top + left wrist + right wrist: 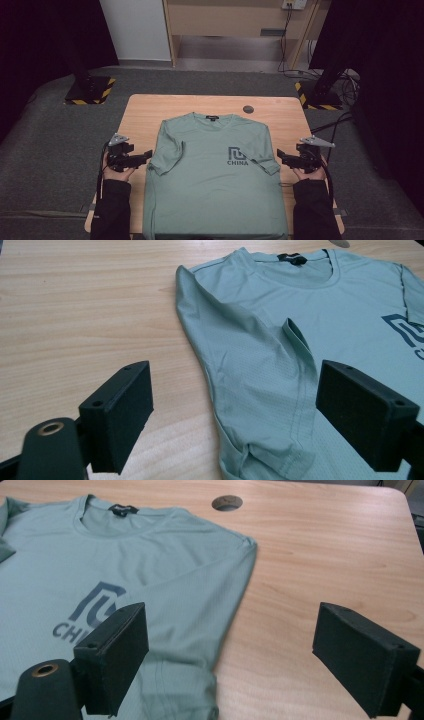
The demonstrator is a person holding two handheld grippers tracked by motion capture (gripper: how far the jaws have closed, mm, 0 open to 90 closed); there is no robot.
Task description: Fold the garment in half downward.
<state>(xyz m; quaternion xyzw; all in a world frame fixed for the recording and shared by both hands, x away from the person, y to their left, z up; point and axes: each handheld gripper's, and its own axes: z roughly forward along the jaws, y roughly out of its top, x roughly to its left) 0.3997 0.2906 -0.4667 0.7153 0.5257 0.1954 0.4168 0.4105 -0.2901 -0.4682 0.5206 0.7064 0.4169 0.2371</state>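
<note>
A green T-shirt [215, 180] lies face up on the wooden table [145, 110], collar at the far end and hem hanging over the near edge, so its long axis runs near to far. Both sleeves are folded in over the body. The left gripper [145, 155] hovers just off the shirt's left edge, level with the folded left sleeve [250, 375]; its jaws stand wide open with nothing between them, one over bare wood and the other over the cloth. The right gripper [280, 154] mirrors it at the right edge beside the right sleeve [200, 630], jaws likewise wide apart and empty. Each gripper points inward across the table, at right angles to the shirt's length, and each sits about equally near its own side. A folding move looks likely: each hand would need to come down and pinch the side edge nearest it. A round cable hole [227, 502] marks the table beyond the collar.
</note>
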